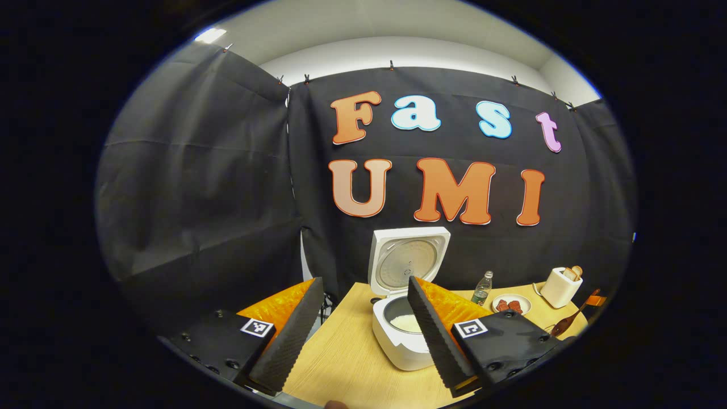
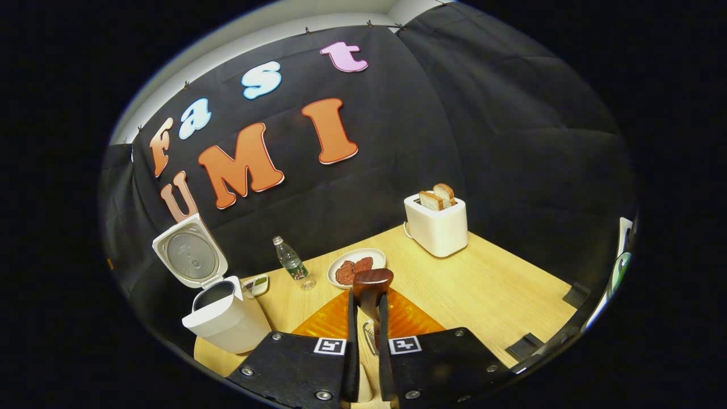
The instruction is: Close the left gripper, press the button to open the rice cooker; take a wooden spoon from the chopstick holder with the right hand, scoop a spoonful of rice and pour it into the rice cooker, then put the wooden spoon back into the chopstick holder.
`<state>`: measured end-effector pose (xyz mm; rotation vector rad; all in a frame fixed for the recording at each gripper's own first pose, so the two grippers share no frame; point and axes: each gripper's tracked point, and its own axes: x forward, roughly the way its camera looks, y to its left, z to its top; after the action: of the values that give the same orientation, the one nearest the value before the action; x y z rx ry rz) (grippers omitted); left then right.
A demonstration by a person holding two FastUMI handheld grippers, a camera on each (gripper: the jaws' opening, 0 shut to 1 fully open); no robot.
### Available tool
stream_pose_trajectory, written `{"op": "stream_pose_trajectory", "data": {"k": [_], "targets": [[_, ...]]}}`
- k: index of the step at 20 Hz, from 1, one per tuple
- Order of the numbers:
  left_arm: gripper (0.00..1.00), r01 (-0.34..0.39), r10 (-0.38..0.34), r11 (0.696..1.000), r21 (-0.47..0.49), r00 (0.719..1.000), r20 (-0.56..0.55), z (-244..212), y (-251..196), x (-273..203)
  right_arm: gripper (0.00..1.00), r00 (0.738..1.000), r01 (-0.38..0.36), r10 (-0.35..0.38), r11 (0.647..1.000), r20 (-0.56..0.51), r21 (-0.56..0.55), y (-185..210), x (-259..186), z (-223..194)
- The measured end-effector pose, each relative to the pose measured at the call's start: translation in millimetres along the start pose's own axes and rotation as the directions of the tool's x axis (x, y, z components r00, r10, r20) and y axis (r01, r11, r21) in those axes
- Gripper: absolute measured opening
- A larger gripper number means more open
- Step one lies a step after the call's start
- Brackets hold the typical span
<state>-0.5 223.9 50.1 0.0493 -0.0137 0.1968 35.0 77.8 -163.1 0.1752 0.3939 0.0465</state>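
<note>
Right gripper [image 2: 368, 309] pinches wooden spoon [image 2: 372, 284]; left gripper [image 1: 363, 321] jaws spread. Open rice cooker [image 2: 218, 312] at table's [image 2: 488, 289] left edge; water bottle [image 2: 291, 262], plate [image 2: 356, 266], toaster [image 2: 437, 227] behind.

The right gripper [image 2: 368, 309] pinches the wooden spoon [image 2: 372, 284] between its fingers, bowl up. The cooker [image 2: 224, 321] stands at left, lid raised; its contents can't be seen. Toaster [image 2: 436, 227], plate [image 2: 356, 266] and bottle [image 2: 291, 263] stand behind.
</note>
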Motion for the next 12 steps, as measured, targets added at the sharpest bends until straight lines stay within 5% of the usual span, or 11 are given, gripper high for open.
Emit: {"op": "stream_pose_trajectory", "data": {"k": [6,12], "targets": [[1.00,0.056,-0.056,0.998,-0.031,0.998,-0.015,-4,21,19,0.13,0.996,-0.087,0.088,0.995,0.033,-0.046,64,-53,2],[1.00,0.069,-0.070,0.997,-0.029,0.997,-0.026,-11,33,24,0.13,0.992,-0.124,0.120,0.984,-0.040,-0.125,98,-52,-56]]}}
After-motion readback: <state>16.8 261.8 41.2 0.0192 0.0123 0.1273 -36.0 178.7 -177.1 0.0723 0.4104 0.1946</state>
